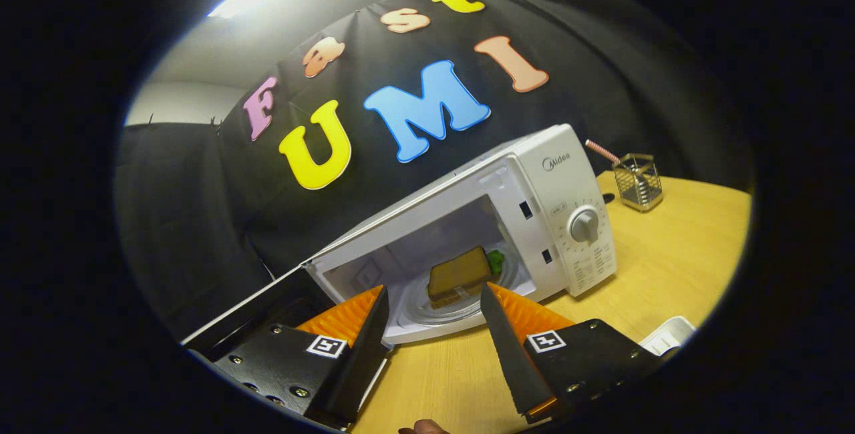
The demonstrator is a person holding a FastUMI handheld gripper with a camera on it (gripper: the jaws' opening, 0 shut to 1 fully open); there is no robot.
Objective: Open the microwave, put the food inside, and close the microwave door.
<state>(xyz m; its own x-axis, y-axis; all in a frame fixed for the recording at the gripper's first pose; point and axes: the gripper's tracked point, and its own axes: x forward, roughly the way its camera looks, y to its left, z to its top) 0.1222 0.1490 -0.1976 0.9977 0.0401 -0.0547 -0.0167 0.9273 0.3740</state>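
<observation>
Claw [433,300] sits at bottom centre of the frame, fingers spread wide w/ nothing between them but open air, aimed at the mouth of the microwave [507,220]. It is empty-handed, so the food looks already delivered.

Microwave stands on the wooden desk [668,267], tilted across the middle of the frame by the camera's roll. Its cavity is open. Door [267,307] is swung out toward lower left, its dark inner face just beside the left finger, prob. near full swing.

Food [459,274] is a brown slab, maybe toast or a sandwich, w/ a bit of green at its right end. It rests on the glass turntable [441,310] inside the cavity, just beyond the fingertips, roughly centred so the door can clear it.

Control panel w/ a dial [584,226] is at the right end of the microwave. Wire-mesh holder [639,181] w/ a striped straw stands on the desk farther back, upper right, well apart from the work. A white object [668,337] peeks in at lower right; can't tell what it is.

Judgement: open and load steps look done, closing is left. Claw likely needs to get behind the door's outer face and push it round. Risk: a finger snagging the door edge.
</observation>
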